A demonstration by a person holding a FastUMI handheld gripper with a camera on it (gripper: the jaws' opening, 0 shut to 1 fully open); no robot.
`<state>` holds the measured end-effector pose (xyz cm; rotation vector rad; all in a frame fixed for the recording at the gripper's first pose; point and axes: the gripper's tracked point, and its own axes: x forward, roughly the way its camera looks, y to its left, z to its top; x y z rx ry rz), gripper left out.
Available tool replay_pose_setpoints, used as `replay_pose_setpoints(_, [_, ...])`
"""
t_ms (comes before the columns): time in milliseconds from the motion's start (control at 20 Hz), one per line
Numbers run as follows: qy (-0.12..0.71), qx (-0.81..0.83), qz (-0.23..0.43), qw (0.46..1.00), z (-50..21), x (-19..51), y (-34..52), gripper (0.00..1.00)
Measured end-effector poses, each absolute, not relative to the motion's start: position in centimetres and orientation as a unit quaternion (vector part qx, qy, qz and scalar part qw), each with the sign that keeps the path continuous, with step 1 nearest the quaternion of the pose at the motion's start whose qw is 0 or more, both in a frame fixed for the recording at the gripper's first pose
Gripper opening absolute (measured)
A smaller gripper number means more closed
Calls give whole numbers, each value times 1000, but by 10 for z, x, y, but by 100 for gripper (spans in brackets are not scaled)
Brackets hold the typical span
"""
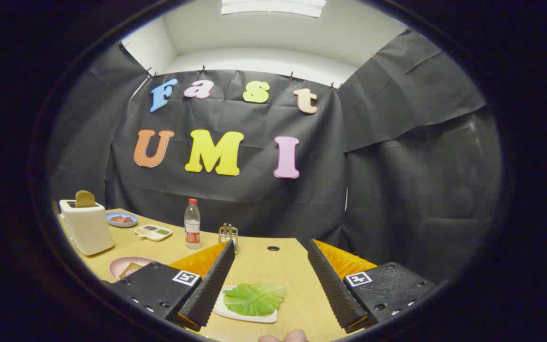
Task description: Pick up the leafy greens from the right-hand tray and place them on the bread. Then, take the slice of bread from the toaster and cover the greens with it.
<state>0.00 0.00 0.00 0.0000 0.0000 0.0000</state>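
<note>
The leafy greens [253,298] lie on a white tray [266,317] on the wooden table, low between my two fingers and apart from both. My gripper [270,251] is open and holds nothing; its fingers hover above the tray. To the left of the left finger [209,289] stands a pink plate [122,266] with a slice of bread [130,270], partly hidden by that finger. Farther left stands a white toaster [86,226] with a brown bread slice [85,198] sticking up out of its slot.
Beyond the fingers stand a water bottle [192,224] and a small metal rack [228,234]. A blue dish with red food [121,219] and a white divided dish [153,232] sit behind the toaster. A round hole [273,248] is in the tabletop. Fingertips of a hand [283,337] show nearest me.
</note>
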Motion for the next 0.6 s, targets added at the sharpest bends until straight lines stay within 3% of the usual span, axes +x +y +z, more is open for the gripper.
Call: replay_pose_setpoints(600, [20,10,-29,999,-1,7,-20,95])
